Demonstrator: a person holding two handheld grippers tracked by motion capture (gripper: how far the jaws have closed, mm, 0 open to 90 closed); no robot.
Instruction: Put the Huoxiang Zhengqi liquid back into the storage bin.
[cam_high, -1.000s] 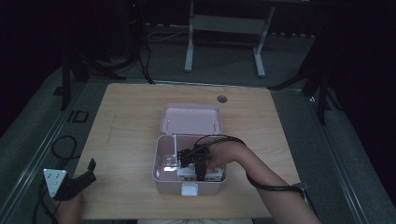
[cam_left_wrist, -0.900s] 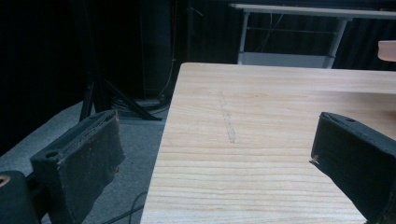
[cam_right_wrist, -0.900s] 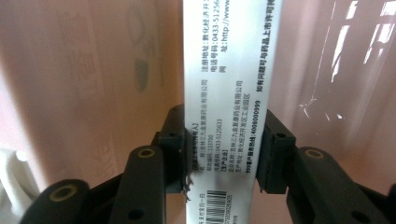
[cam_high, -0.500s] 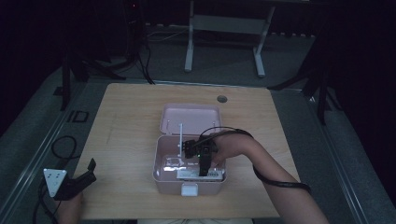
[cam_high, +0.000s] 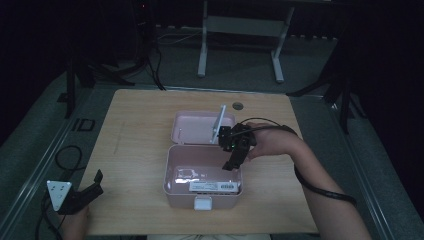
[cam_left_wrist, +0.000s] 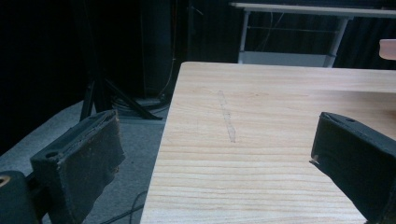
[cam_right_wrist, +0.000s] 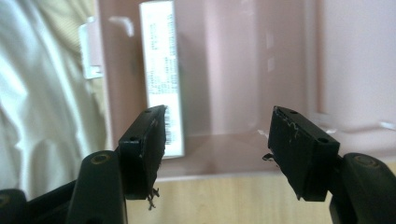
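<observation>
- Pink box (cam_high: 180, 172) sat open at the middle of the wooden table (cam_high: 135, 125), its lid (cam_high: 197, 127) lying flat behind it and a white latch (cam_high: 201, 203) on its near wall.
- Inside, a white labelled packet (cam_high: 212, 186) lay flat along the box's near wall; the right gripper view showed the same packet (cam_right_wrist: 161, 70) against one wall of the pink interior.
- Right gripper (cam_high: 231, 164) hung over the box's right rim, tilted down into it, jaws apart with nothing between them; the right gripper view showed the gap (cam_right_wrist: 215, 135) wide and empty.
- A thin white strip (cam_high: 219, 123) stood tilted by the lid, just beside the right hand (cam_high: 270, 142).
- Left gripper (cam_high: 92, 185) rested at the table's near left corner, well apart from the box, jaws spread and empty; the left gripper view looked through them (cam_left_wrist: 215, 154) at bare tabletop.
</observation>
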